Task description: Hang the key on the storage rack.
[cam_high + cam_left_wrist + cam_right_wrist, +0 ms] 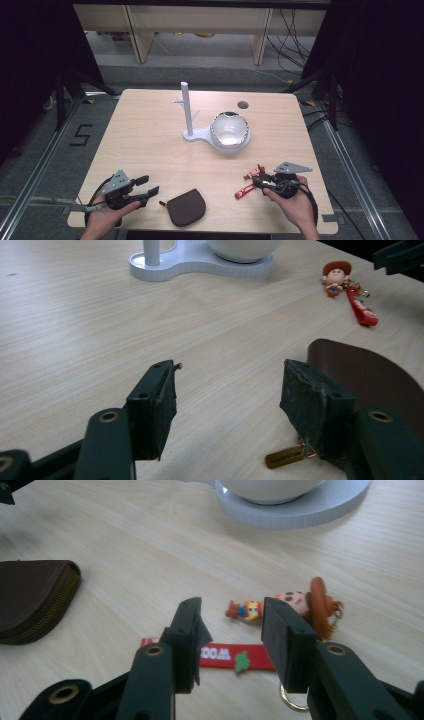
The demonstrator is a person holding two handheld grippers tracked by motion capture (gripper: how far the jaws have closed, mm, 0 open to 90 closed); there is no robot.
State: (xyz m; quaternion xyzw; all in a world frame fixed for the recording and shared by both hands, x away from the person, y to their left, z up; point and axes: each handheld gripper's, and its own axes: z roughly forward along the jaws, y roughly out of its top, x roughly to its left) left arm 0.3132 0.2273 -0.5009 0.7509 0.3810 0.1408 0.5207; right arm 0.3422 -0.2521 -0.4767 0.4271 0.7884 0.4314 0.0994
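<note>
Hovering low over the keychain [280, 625], my right gripper [231, 630] has its 2 jaws apart with nothing between the pads; the cowboy figure and its red strap [235, 656] lie flat on the table [150, 140] just beyond the tips, so I judge a pinch comes next. My left gripper [227, 400] rests wide and empty beside the brown pouch [367, 375], probably waiting. Farther back, the white hook stand [187, 112] with its bowl [230, 130] looks like the keychain's destination.

white stand [189, 131] holding bowl [229, 129], mid-table; floor cables [292, 35] behind.
</note>
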